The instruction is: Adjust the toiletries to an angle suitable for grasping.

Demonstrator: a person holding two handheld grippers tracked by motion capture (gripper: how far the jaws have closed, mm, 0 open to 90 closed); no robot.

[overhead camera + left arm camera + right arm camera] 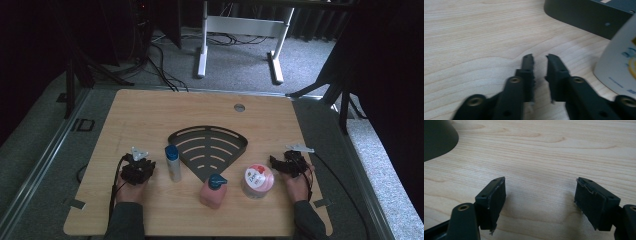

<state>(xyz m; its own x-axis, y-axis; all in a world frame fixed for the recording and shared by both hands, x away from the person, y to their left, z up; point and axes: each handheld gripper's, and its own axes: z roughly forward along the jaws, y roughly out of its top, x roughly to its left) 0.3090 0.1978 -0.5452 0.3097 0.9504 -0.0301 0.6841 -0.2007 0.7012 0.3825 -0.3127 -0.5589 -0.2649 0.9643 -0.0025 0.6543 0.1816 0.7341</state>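
On the worktop point(150, 115), taking the dark fan-shaped slotted tray point(208, 146) as our landmark, we list: a slim white bottle with a blue cap point(173, 162) upright just left of the tray's point; a pink pump bottle point(213, 190) on the near side of that point; a round pink-lidded tub point(257, 181) near and to the right. The left claw point(138, 165) rests left of the tray, just beside the slim bottle; its jaws stand nearly together with a narrow gap and nothing between them. The right claw point(281, 163) lies right of the tray, near the tub; its jaws are spread wide and hold nothing.

Risks, as we judge them: the slim bottle is tall and narrow, so a sideways brush from the nearly closed left claw could topple it toward the tray. The tub looks broad for the right claw and may slip or skid on a shallow bite.

Views compared: the high view gives us the whole layout. The left gripper view adds the gap in the left claw point(540, 58), the bottle's wall point(619, 65) close at its side and the tray's rim point(584, 15) beyond. The right gripper view shows the right claw point(541, 181) over bare wood, with a dark rounded shape point(437, 137) at the corner that we cannot identify.
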